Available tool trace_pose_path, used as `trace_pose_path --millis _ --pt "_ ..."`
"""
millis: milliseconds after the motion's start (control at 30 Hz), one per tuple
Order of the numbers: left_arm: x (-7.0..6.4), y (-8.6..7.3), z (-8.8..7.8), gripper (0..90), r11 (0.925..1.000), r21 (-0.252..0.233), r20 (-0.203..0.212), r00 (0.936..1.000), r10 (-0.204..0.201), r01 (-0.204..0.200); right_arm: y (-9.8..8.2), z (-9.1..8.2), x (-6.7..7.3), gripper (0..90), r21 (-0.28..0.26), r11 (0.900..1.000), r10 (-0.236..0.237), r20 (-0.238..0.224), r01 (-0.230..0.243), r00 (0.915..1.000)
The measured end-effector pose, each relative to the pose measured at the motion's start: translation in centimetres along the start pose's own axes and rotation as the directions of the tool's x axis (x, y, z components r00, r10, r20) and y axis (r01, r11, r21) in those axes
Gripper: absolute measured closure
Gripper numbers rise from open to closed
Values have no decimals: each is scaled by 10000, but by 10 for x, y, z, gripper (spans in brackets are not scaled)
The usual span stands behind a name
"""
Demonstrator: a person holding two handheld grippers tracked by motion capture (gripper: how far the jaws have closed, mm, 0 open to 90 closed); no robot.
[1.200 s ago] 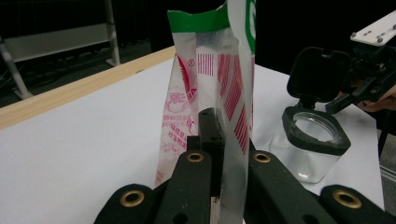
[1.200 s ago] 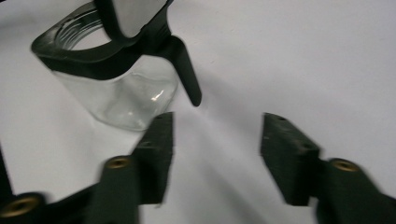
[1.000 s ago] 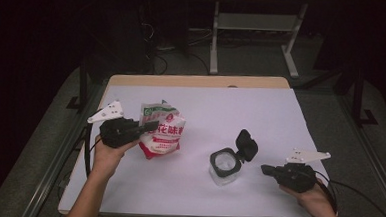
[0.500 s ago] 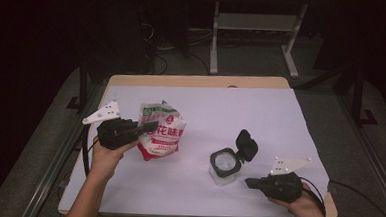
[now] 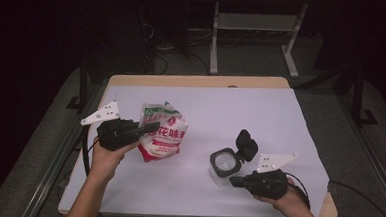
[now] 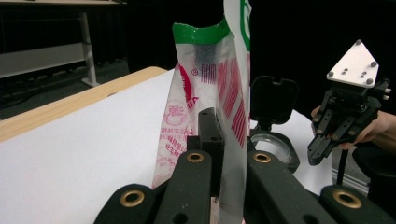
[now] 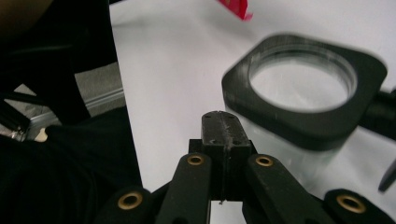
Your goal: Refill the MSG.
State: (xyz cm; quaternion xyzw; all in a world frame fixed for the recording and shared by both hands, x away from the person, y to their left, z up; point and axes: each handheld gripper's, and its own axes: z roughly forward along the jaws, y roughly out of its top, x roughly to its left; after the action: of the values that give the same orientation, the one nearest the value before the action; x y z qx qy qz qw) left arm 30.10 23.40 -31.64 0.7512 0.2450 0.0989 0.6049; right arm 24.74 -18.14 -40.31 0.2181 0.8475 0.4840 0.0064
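Observation:
A white and red snack bag (image 5: 162,133) with a green top stands on the white table sheet (image 5: 231,110), left of centre. My left gripper (image 5: 149,128) is shut on the bag's left edge; in the left gripper view the bag (image 6: 212,88) rises between the jaws of that gripper (image 6: 221,135). A clear container (image 5: 224,164) with a black rim and an open flip lid (image 5: 246,144) sits right of centre. My right gripper (image 5: 233,181) is shut on nothing, its tip just in front of the container (image 7: 303,109), level with the clear wall below the rim.
The table's wooden edge (image 5: 192,81) shows at the far side. A metal rack (image 5: 255,21) and cables stand on the dark floor beyond. A person's hands hold both grippers from the near side. A red corner of the bag (image 7: 233,7) shows beyond the container.
My right gripper has moved left from the table's right edge to the front of the container. The left gripper keeps its hold on the bag and has barely moved.

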Motion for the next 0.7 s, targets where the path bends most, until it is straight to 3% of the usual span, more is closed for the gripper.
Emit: trace_pose_path --millis 233,467,700 --pt "-4 5 -1 900 10000 -79 240 9997 -39 41 21 8 8 900 -676 9976 -96 384 121 9992" --pt "-9 10 -3 900 9999 -79 478 9988 81 -77 41 23 10 900 -825 9964 -112 827 180 9965" --pt "-15 15 -5 900 9999 -108 686 9976 64 -57 54 42 9 900 -979 9952 137 1761 37 9843"
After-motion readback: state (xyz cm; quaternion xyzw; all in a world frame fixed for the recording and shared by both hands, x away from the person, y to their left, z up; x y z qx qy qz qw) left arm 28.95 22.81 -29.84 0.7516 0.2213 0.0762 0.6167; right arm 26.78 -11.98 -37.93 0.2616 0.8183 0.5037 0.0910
